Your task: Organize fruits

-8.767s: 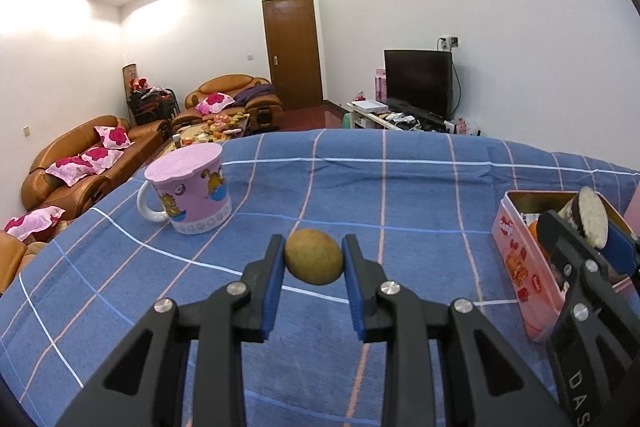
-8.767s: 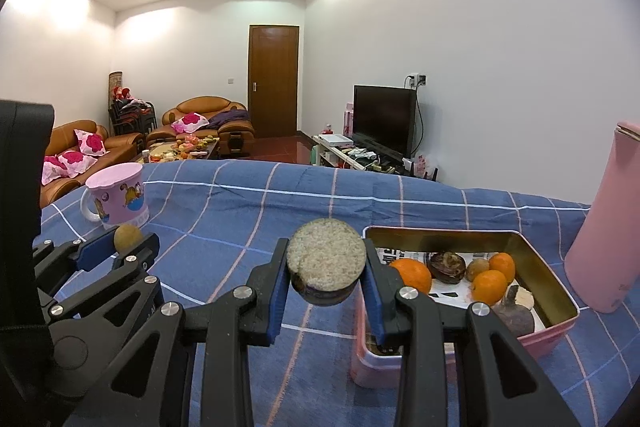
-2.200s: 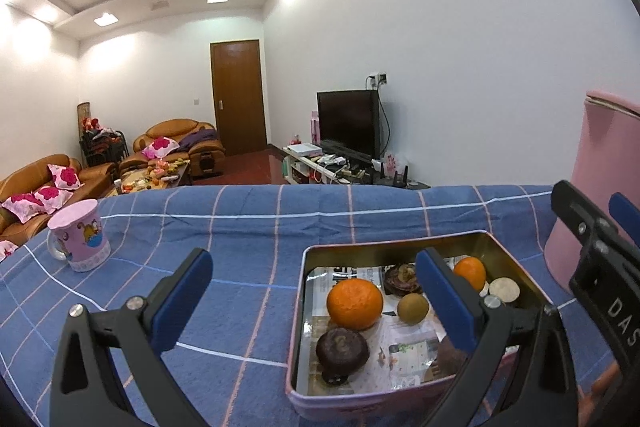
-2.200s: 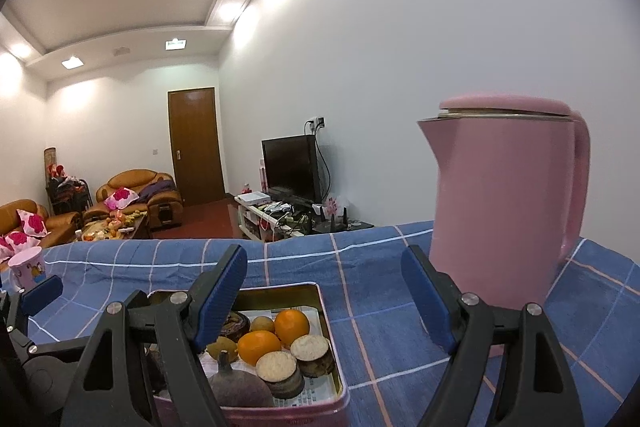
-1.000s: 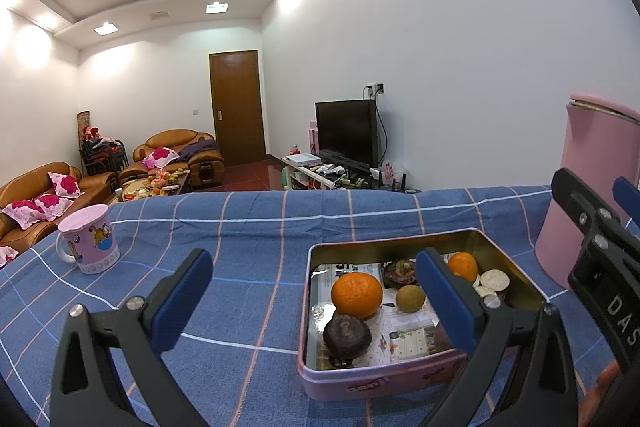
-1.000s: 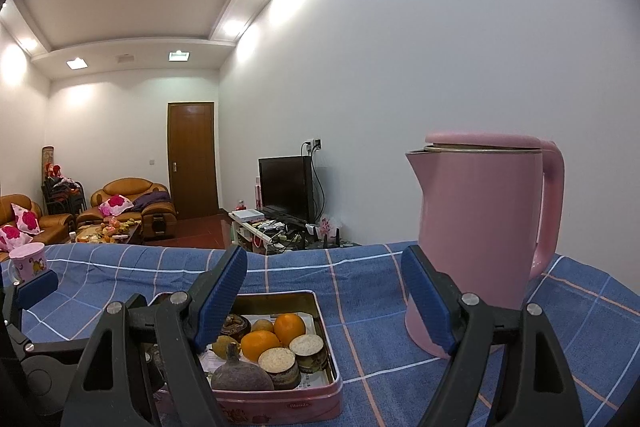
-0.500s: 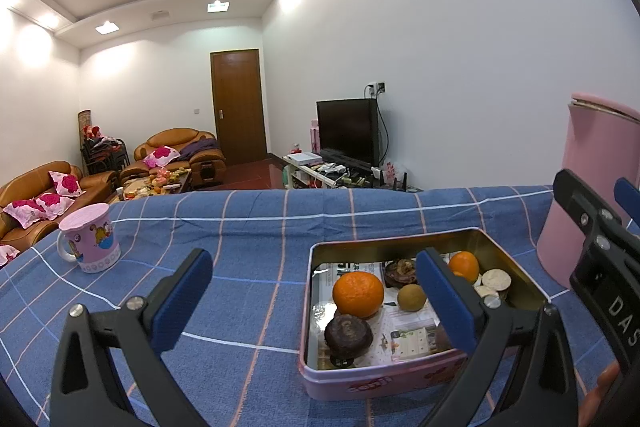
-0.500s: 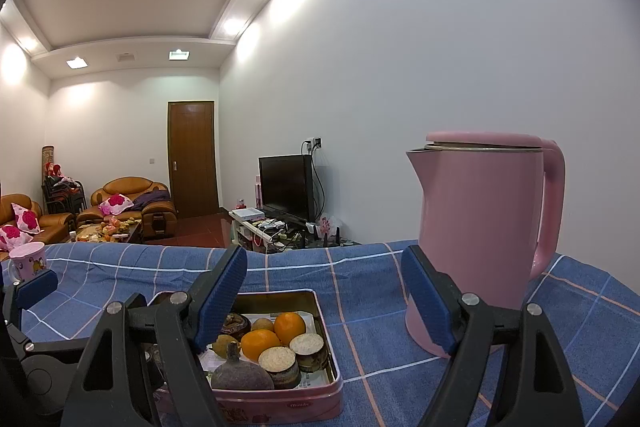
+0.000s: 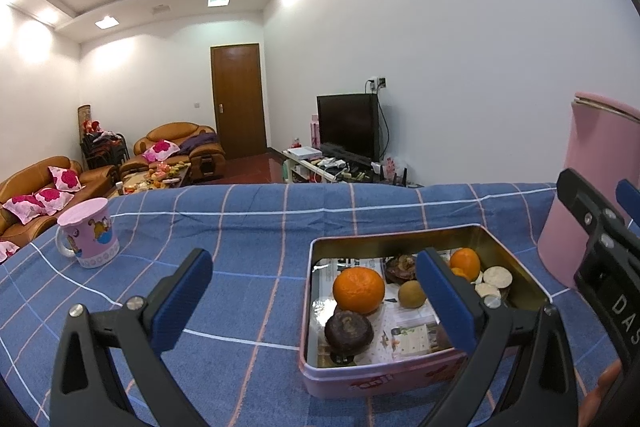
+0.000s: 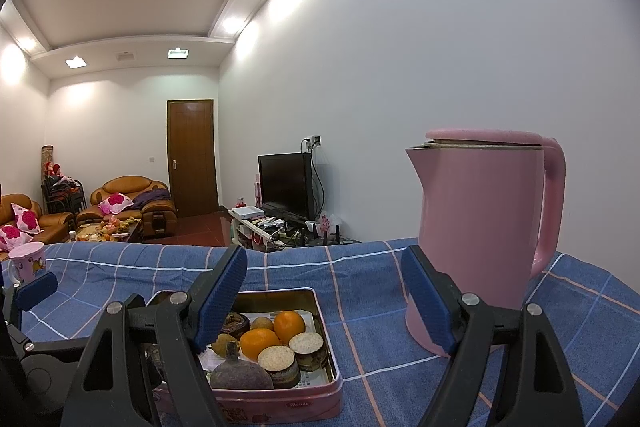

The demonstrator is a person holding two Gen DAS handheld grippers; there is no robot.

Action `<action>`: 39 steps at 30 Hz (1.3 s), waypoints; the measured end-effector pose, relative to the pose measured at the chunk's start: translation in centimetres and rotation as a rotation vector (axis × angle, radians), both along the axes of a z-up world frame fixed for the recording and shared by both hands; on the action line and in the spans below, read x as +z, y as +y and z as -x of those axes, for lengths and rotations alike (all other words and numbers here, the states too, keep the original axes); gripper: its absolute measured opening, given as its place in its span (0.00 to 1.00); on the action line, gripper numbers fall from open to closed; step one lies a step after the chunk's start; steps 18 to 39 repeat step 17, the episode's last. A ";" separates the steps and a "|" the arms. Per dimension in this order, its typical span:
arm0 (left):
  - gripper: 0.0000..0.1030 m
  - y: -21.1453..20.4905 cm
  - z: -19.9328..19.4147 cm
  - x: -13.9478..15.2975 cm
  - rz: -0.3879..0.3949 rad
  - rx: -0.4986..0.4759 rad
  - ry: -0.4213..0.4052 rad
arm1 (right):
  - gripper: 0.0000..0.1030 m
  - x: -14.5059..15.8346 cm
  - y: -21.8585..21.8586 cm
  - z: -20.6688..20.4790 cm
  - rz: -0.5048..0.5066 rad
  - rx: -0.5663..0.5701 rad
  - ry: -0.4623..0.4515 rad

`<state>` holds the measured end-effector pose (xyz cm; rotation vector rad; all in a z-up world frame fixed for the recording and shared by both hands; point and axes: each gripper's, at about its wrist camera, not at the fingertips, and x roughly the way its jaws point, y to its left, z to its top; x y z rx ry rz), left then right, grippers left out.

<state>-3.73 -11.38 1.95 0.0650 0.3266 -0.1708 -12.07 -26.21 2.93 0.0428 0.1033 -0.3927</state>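
While both pairs of tongs hover over the blue checked table (image 9: 248,227), neither one holds anything. The left tongs (image 9: 316,303) stand wide, one blue pad over bare cloth and the other over the pink tin (image 9: 384,379). The right tongs (image 10: 324,303) gape wide too, with nothing between the pads.

From the left wrist view the tin sits at about four o'clock, lined with printed paper. Inside it a large orange (image 9: 359,289) lies near the middle, a dark wrinkled fruit (image 9: 349,331) just in front of it toward six o'clock, and a small brown fruit (image 9: 411,293) beside the orange at three o'clock. A smaller orange (image 9: 465,263) sits toward the far right corner, with pale cut rounds (image 9: 497,277) beside it; I cannot quite tell what those rounds are.

A tall pink kettle (image 10: 484,227) stands on the table at two o'clock of the tin, near it but apart. A pink cartoon mug (image 9: 89,233) stands well away at ten o'clock, alone on the cloth.
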 end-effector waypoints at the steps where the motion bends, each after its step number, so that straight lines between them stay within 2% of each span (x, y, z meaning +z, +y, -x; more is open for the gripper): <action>1: 1.00 0.1 0.1 0.0 -0.001 0.004 -0.001 | 0.78 0.0 -0.1 -0.1 -0.001 -0.001 0.001; 39: 1.00 -0.1 -0.7 -0.1 0.002 0.020 0.019 | 0.78 -0.3 -0.3 -0.2 -0.010 -0.011 0.009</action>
